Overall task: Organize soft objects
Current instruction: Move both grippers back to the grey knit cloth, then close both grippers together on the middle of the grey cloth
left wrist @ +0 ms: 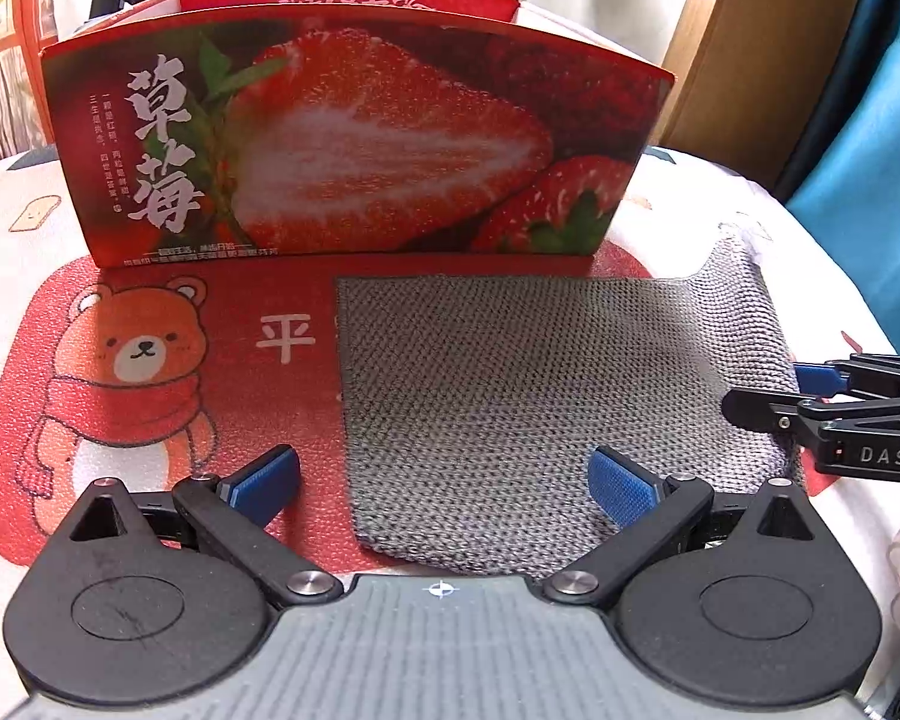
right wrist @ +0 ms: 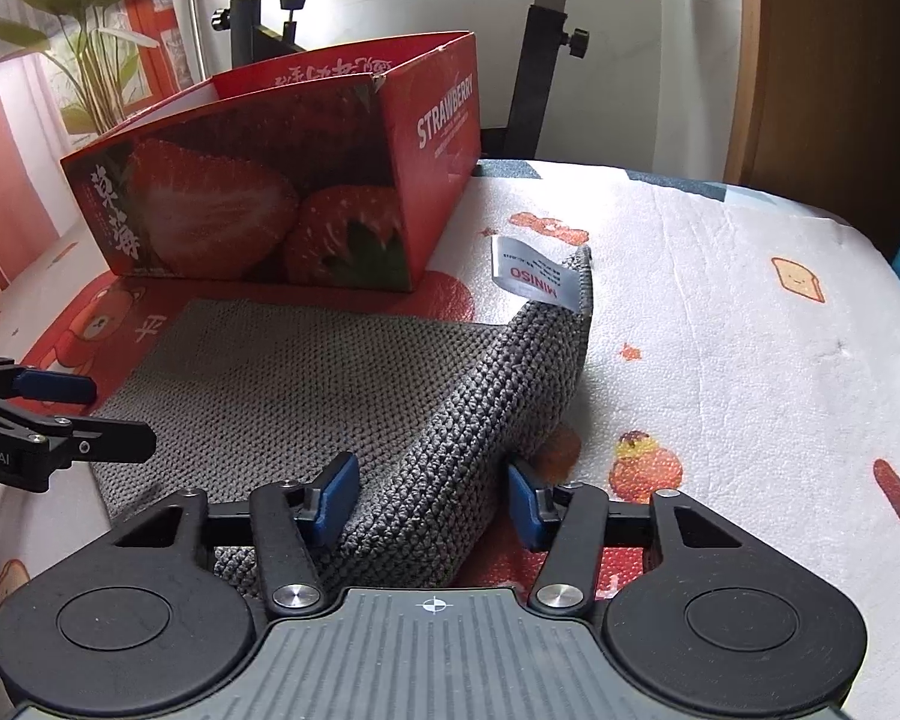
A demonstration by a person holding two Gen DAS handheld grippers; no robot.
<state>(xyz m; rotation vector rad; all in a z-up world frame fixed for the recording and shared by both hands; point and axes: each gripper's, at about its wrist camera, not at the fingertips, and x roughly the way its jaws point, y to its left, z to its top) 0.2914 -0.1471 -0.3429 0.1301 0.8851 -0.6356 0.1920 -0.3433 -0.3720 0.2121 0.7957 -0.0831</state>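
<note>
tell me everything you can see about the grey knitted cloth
The grey knitted cloth is a coarse, chunky weave, soft-looking. Most of it lies flat on the printed cover, just in front of the strawberry box. Its right edge is bunched into a raised ridge carrying a white MINISO label. That ridge sits between the right gripper pads; contact is unclear. The left gripper stands open at its near-left corner.
</note>
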